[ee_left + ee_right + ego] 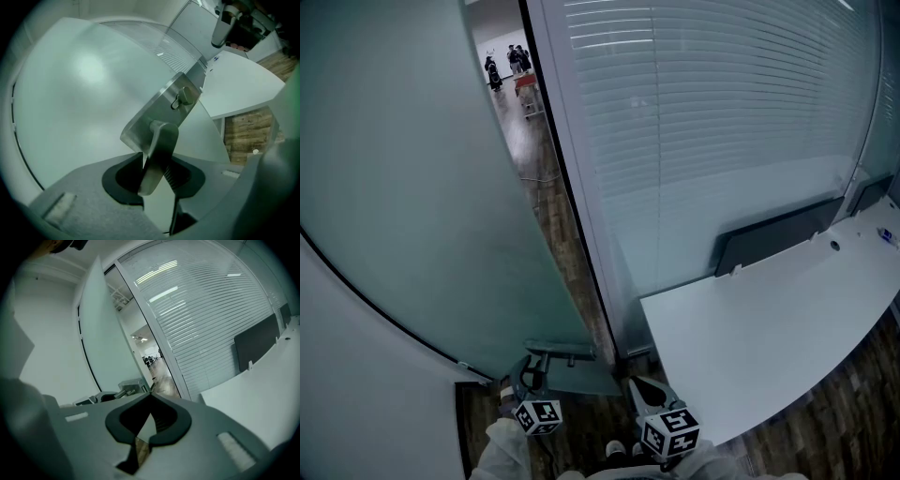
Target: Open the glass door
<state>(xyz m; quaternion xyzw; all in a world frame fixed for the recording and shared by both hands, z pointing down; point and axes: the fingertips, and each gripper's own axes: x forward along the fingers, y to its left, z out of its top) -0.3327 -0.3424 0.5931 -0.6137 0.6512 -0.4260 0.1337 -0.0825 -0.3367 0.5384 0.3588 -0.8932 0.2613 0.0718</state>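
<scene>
The frosted glass door [412, 187] stands ajar, and a strip of corridor floor [546, 178] shows between it and the door frame [581, 216]. My left gripper [532, 373] is shut on the door's metal lever handle [555, 352]. In the left gripper view the lever handle [159, 145] sits between the pads of my left gripper [157, 166], under the steel lock plate [164, 105]. My right gripper [639, 386] hangs beside it, off the door. In the right gripper view my right gripper [149, 397] is shut with nothing in it.
A fixed glass wall with blinds [722, 122] runs right of the frame. A white desk [759, 328] with a dark screen panel [778, 234] stands close on the right. Several people [508, 64] stand far down the corridor. A pale wall [356, 375] is at the left.
</scene>
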